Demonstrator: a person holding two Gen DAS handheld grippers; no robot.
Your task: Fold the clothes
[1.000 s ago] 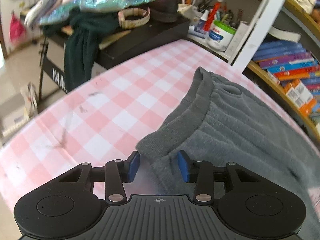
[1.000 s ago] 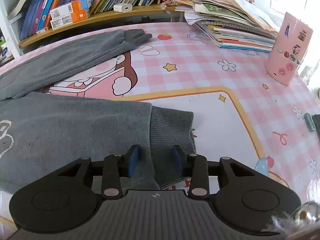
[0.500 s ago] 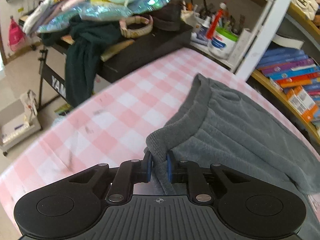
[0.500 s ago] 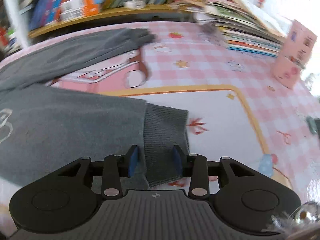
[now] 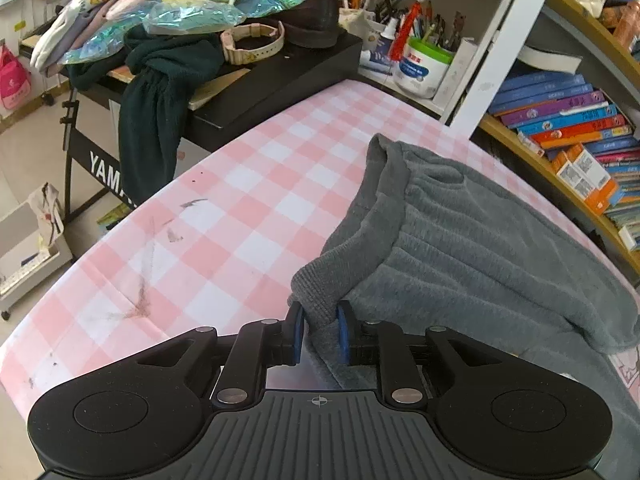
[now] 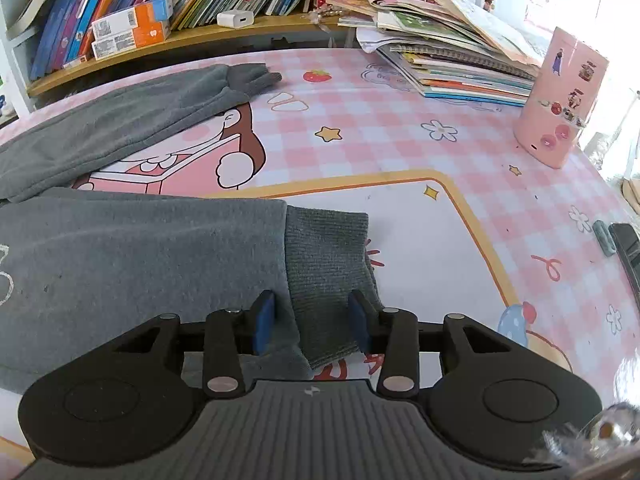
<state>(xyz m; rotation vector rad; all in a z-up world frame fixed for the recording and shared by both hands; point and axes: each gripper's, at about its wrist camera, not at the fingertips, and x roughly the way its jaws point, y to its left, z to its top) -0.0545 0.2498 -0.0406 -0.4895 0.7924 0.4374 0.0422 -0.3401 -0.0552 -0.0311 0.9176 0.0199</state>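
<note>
Trousers [image 5: 480,248] of grey fleece lay spread over the pink checked tablecloth [image 5: 240,216], the waistband end toward the left hand and the two legs running out toward the right, one leg [image 6: 120,116] stretched along the bookshelf side and the other [image 6: 140,256] lying just in front of the right wrist camera. The step in hand looked like taking hold of both ends before the first fold. The left gripper [image 5: 320,330] pinched the near corner of the ribbed waistband [image 5: 316,292], which stood bunched up between its blue pads; its jaws had closed and then eased slightly wider, so the hold was best checked as firm before any lift, or the thick rib could slip out. The right gripper [image 6: 312,326] straddled the ribbed ankle cuff [image 6: 330,280] of the near leg, its jaws having just opened a little further; they stood spread, with the pads beside the cloth and not clearly pressing it. Doing this well probably meant closing the right jaws squarely on the cuff, taking both layers, and then raising both ends together so the cloth stayed taut and flat.
</note>
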